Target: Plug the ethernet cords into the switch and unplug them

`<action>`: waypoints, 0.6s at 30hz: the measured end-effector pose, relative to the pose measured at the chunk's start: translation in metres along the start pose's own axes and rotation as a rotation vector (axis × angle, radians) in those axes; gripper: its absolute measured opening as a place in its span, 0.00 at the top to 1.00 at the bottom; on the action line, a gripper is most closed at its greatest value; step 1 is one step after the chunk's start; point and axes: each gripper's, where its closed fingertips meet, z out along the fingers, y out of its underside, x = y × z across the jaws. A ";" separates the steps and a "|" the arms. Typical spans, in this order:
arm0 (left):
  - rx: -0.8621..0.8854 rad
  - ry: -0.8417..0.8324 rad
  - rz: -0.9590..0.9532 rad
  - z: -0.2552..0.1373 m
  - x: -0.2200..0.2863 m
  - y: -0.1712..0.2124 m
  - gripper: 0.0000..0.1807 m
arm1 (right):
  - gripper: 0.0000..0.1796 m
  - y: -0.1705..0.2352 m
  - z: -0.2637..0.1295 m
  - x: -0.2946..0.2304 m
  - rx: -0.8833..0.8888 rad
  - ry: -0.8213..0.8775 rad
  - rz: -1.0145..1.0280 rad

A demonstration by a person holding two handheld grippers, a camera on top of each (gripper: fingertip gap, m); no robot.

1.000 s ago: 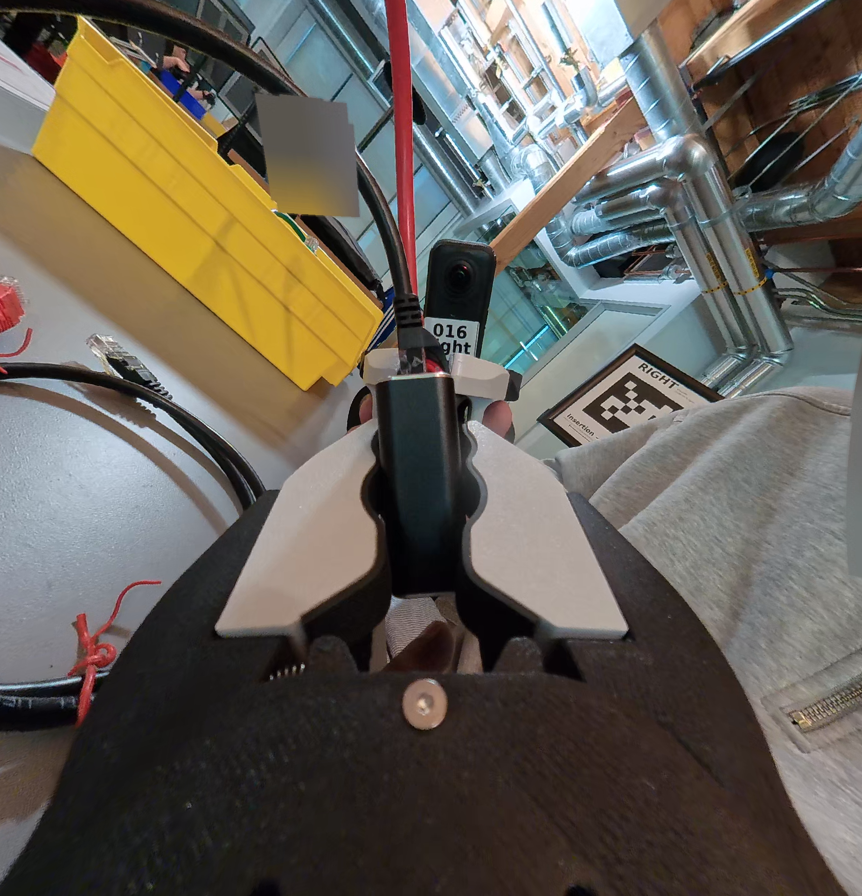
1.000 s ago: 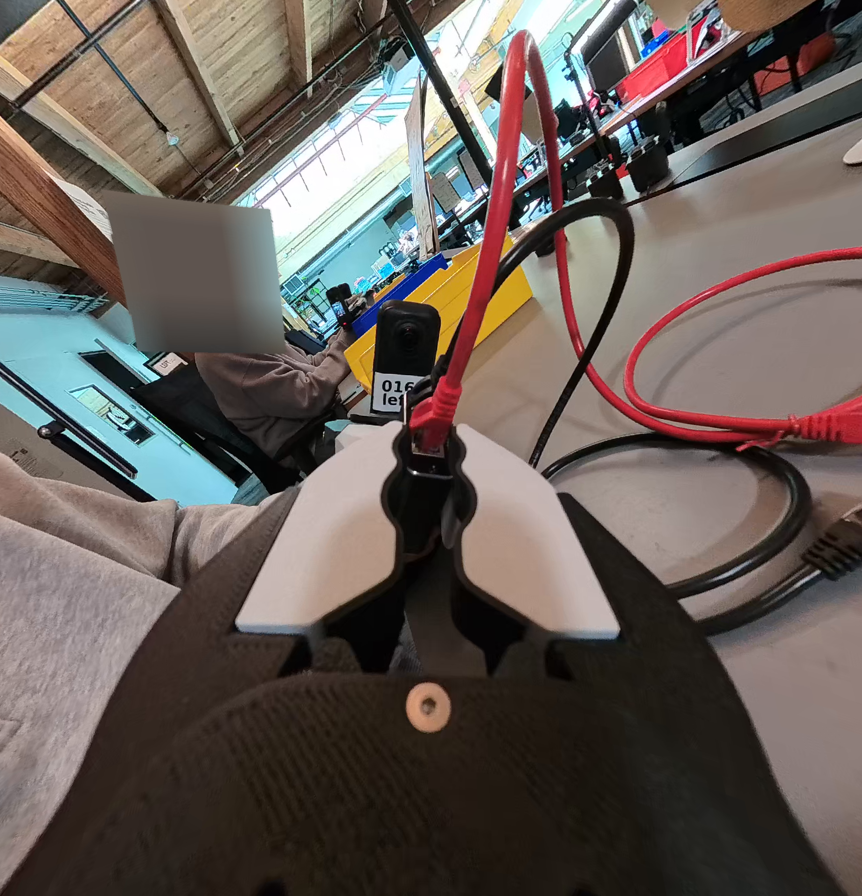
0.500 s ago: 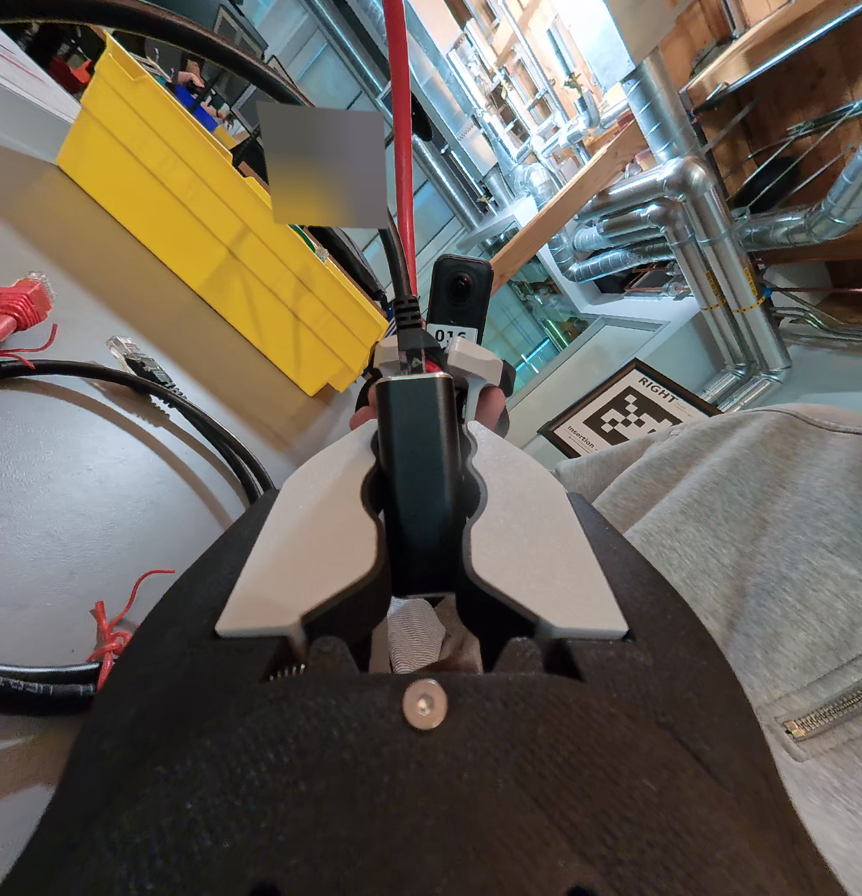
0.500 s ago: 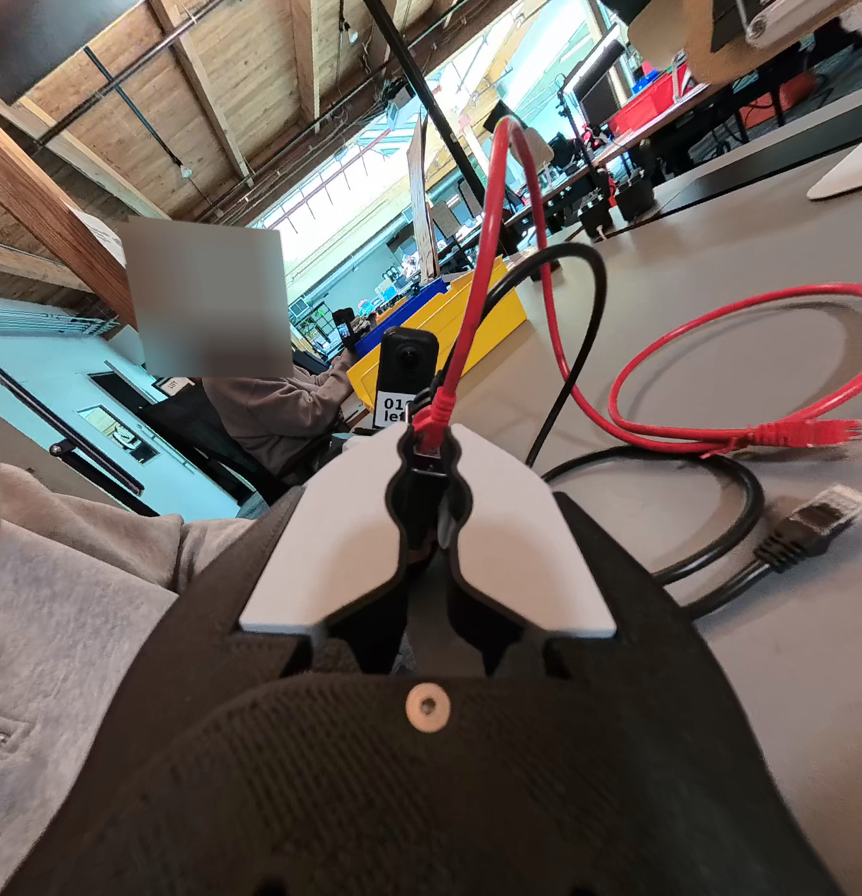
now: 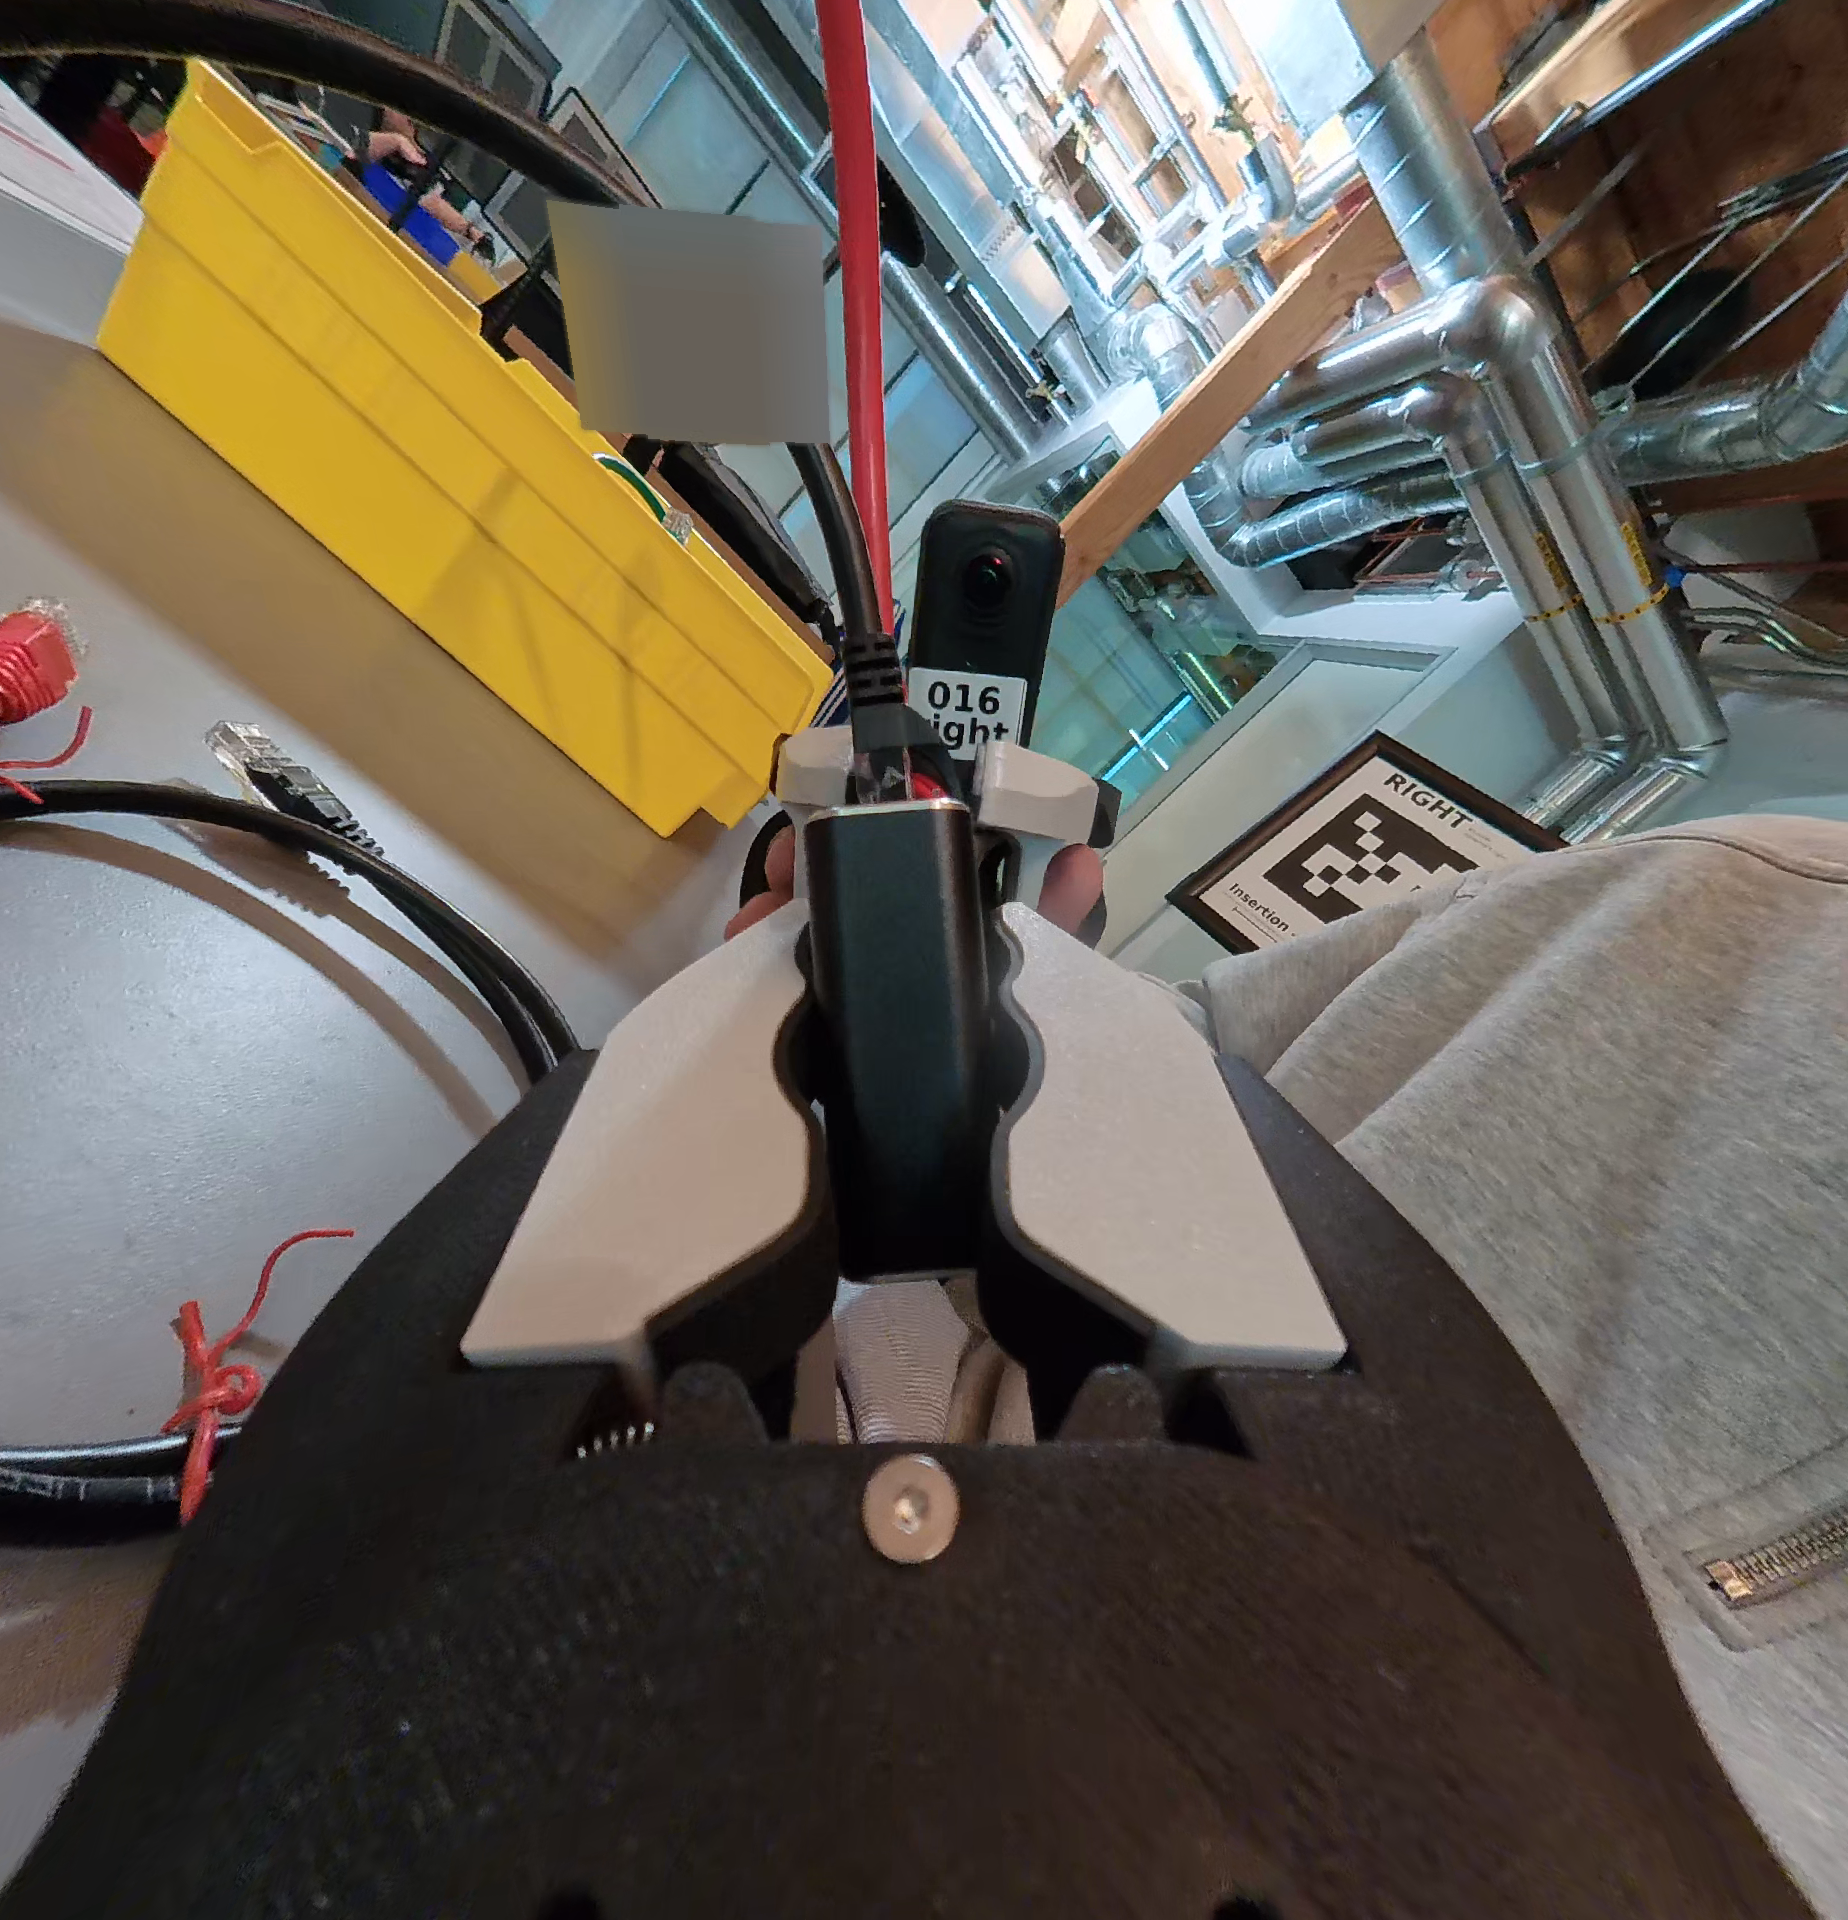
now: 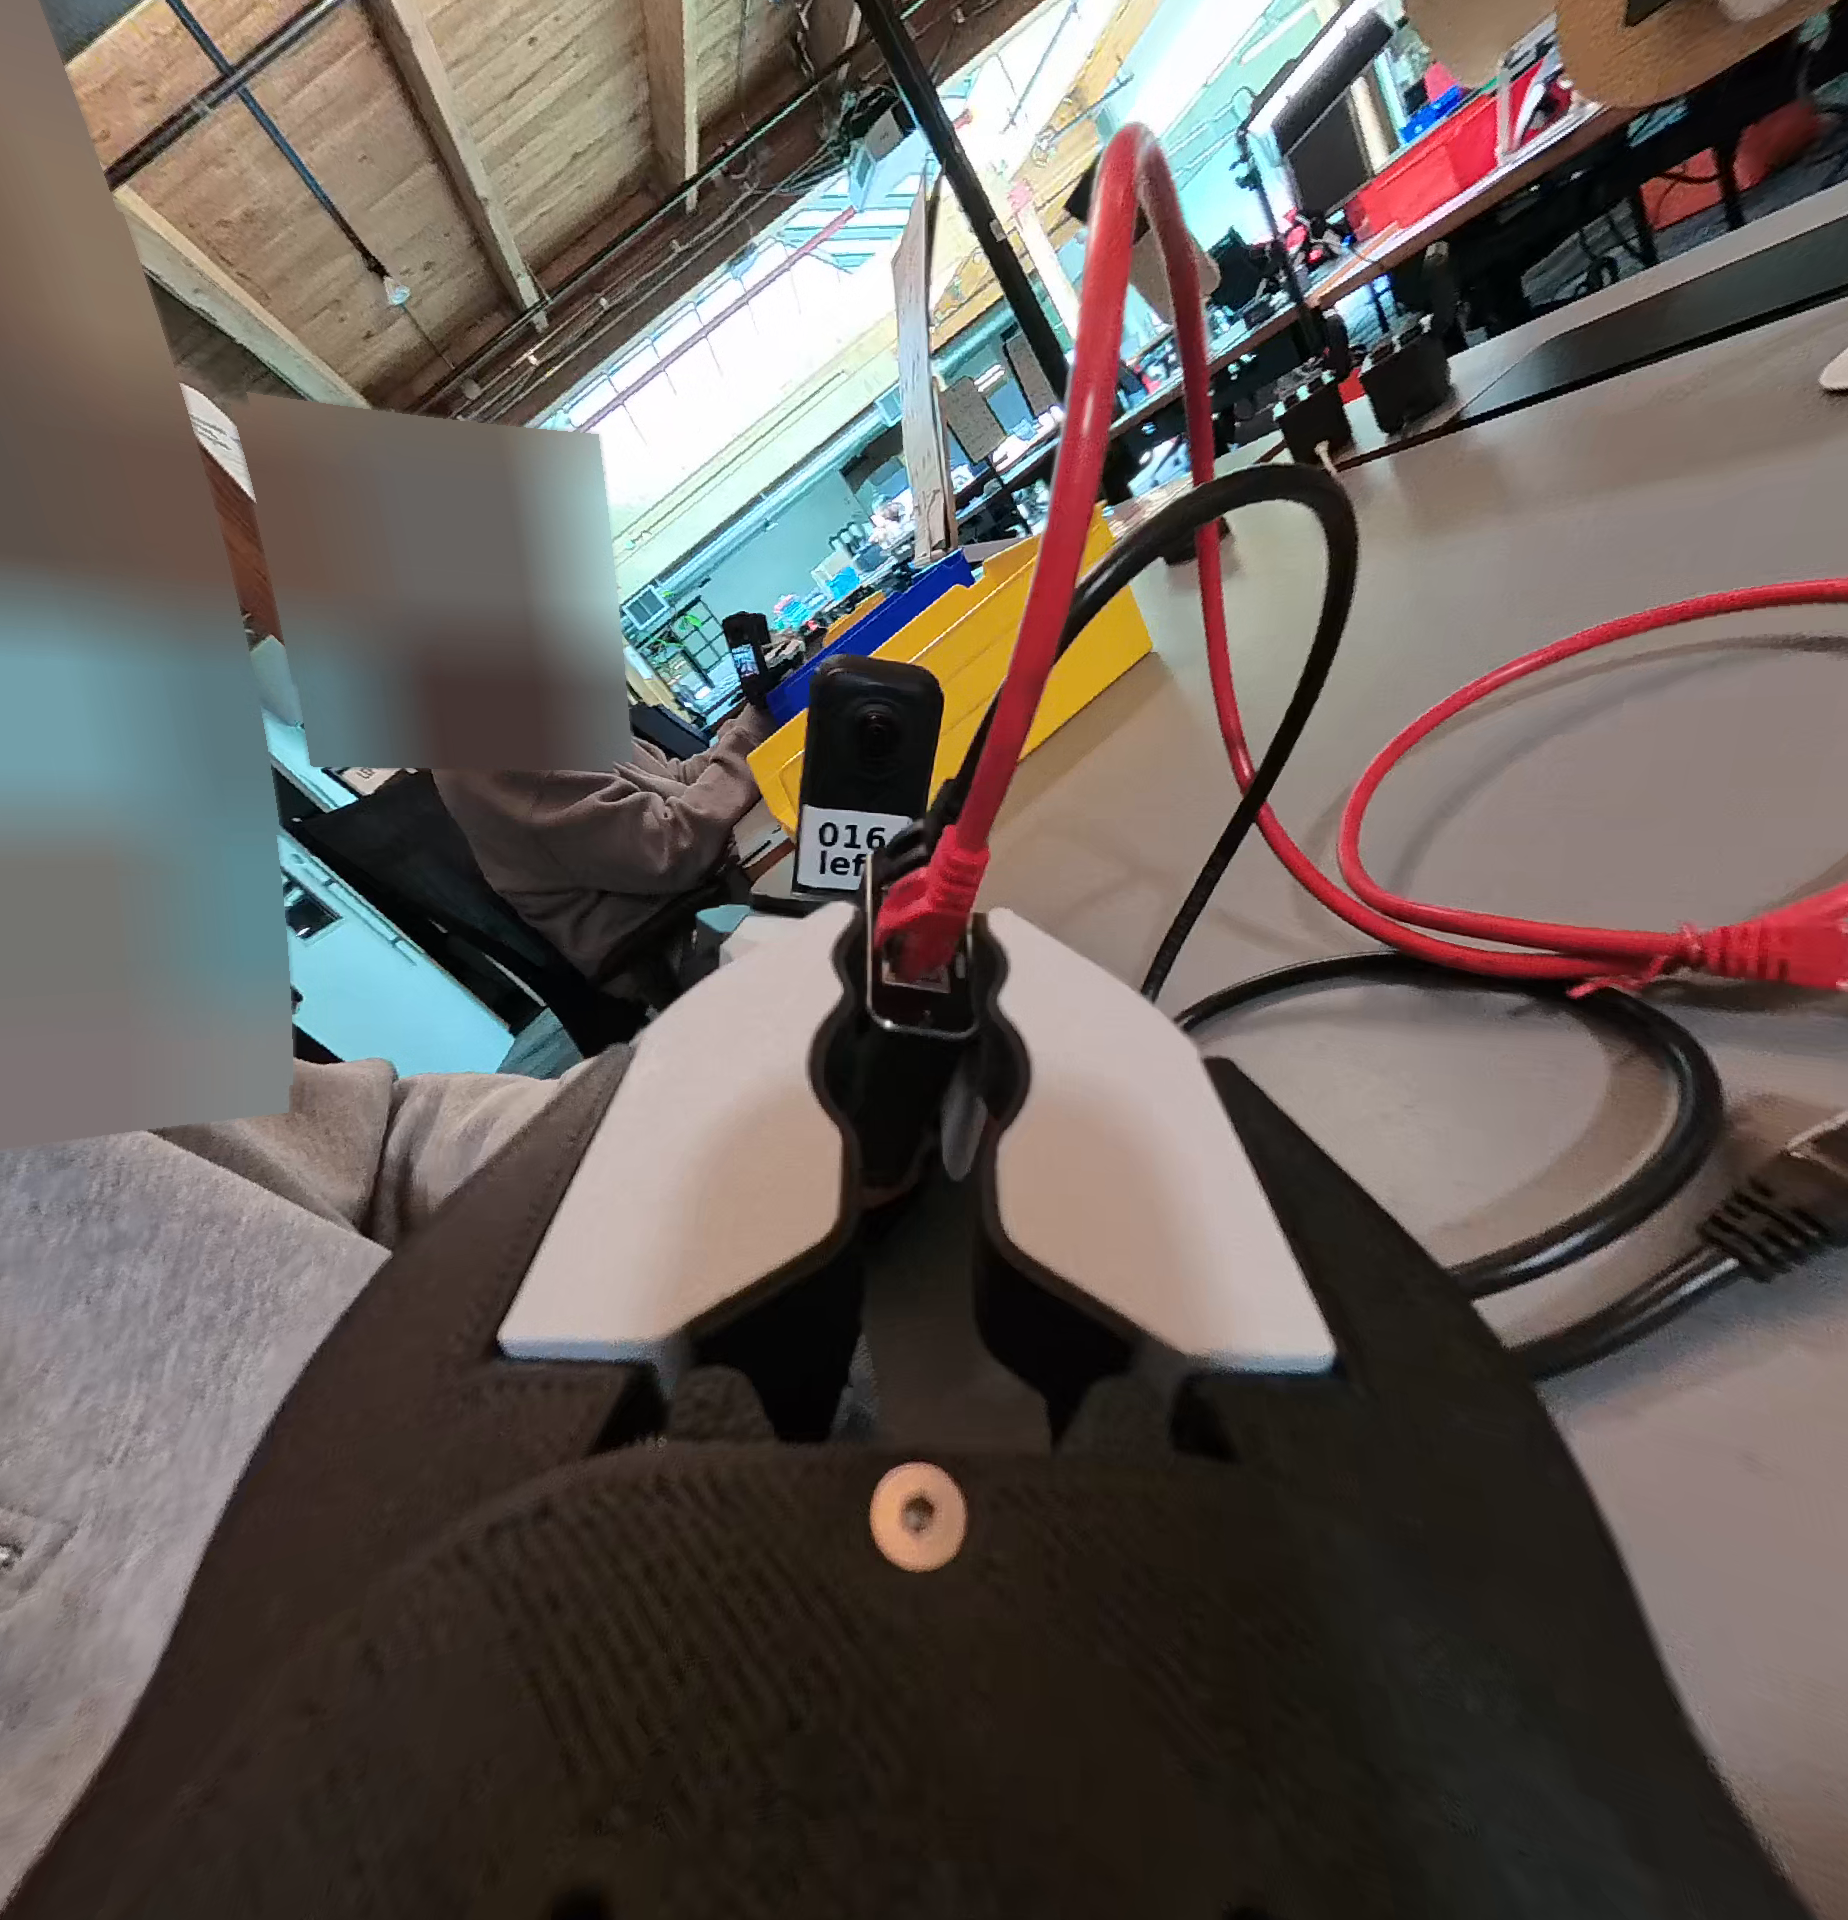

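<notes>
Both hand-held grippers are clamped on the same small black switch (image 5: pixel 889 1039), one from each end: the left hand-held gripper (image 5: pixel 899 997) grips its body, and the right hand-held gripper (image 6: pixel 915 1049) pinches the port end, where the red ethernet plug (image 6: pixel 935 899) sits in a socket. A black ethernet cord (image 5: pixel 868 665) is seated beside it – both cords rise out of the switch, the red ethernet cord (image 6: pixel 1086 416) arching high before dropping to the tabletop (image 6: pixel 1522 831).

Over the last second little has shifted in the grip itself; the pair has tilted and drawn slightly nearer, so the red loop now stands taller in the right wrist view and the loose red plug (image 5: pixel 16 665) and loose black plug (image 5: pixel 265 758) on the tabletop have slid across the left wrist view. Judging from that, the plug-in half looks done for these two cords, and the hold is being steadied before a pull – unplugging has not yet begun
</notes>
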 end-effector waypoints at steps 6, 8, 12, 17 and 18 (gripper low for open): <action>-0.006 0.006 0.011 0.000 0.002 0.001 0.86 | 0.91 0.002 0.002 -0.002 -0.014 -0.011 0.001; -0.008 0.013 0.012 0.000 0.003 0.002 0.86 | 0.91 0.002 0.002 -0.003 -0.019 -0.024 0.000; -0.017 0.021 0.017 0.001 0.005 0.003 0.86 | 0.91 0.003 0.001 -0.005 -0.038 -0.042 -0.021; -0.025 0.023 0.034 0.002 0.007 0.004 0.86 | 0.91 0.006 0.004 -0.007 -0.050 -0.032 -0.044; -0.022 0.030 0.041 0.002 0.008 0.004 0.85 | 0.91 0.005 0.004 -0.008 -0.038 -0.027 -0.044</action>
